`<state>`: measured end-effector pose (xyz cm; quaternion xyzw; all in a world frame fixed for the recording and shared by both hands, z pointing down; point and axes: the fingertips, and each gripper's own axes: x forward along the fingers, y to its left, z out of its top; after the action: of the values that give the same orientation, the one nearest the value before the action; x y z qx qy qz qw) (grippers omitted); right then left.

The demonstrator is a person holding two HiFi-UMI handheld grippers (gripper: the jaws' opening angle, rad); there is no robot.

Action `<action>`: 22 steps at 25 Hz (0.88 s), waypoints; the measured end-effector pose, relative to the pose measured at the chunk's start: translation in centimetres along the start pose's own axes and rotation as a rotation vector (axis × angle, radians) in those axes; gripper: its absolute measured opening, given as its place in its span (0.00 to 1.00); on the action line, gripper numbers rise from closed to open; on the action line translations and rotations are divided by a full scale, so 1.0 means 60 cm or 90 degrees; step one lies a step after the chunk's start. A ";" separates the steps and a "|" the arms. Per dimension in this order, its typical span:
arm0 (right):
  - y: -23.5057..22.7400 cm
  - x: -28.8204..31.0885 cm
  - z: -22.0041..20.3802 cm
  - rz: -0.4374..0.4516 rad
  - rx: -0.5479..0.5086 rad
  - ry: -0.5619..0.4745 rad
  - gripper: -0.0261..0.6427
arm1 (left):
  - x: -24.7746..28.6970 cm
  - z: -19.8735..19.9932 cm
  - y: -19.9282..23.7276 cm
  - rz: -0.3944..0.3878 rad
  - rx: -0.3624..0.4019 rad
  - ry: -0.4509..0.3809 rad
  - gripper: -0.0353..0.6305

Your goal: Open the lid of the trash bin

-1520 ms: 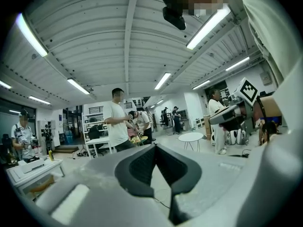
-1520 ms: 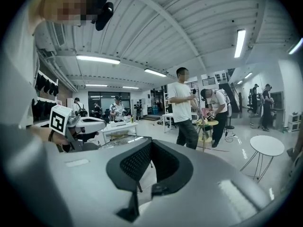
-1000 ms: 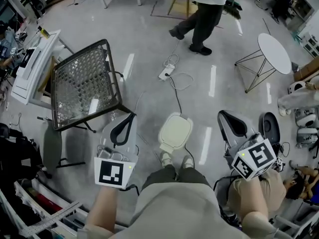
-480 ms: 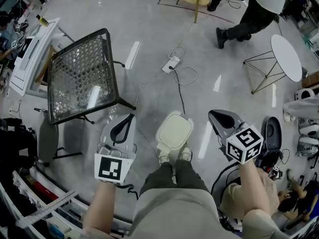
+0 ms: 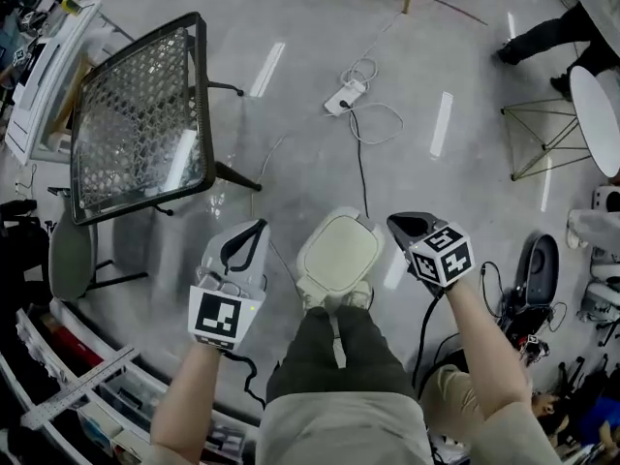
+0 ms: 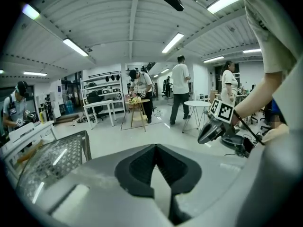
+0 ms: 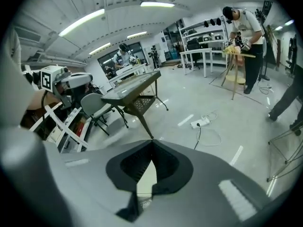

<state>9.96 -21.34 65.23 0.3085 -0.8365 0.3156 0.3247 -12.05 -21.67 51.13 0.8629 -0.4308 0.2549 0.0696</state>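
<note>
The trash bin stands on the floor just ahead of the person's shoes, its cream lid down. My left gripper hangs to the lid's left, a short gap away, jaws shut and empty. In the left gripper view the tips meet with nothing between them. My right gripper is close by the lid's right edge, also shut and empty. In the right gripper view a strip of the cream lid shows below the closed tips. From above I cannot tell whether the right gripper touches the bin.
A mesh-top table stands at the left, a grey chair below it. A power strip with a looping cable lies ahead of the bin. A round white side table and a walking person are at the right.
My right gripper has swung in from the far right to the bin's right edge. The left gripper has hardly moved. The walking person has gone off to the upper right.
</note>
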 end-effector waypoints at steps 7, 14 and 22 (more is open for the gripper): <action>-0.073 0.163 -0.148 0.027 0.000 0.110 0.04 | 0.079 -0.165 -0.003 -0.007 -0.023 0.072 0.06; -0.132 0.275 -0.261 0.042 -0.003 0.192 0.04 | 0.145 -0.310 -0.010 -0.015 -0.062 0.131 0.06; -0.157 0.343 -0.335 0.085 -0.022 0.260 0.04 | 0.173 -0.379 -0.005 -0.013 -0.076 0.156 0.06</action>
<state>11.46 -18.88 95.35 0.1763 -0.7772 0.3784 0.4708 -15.27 -21.12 75.92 0.8238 -0.4247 0.3319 0.1754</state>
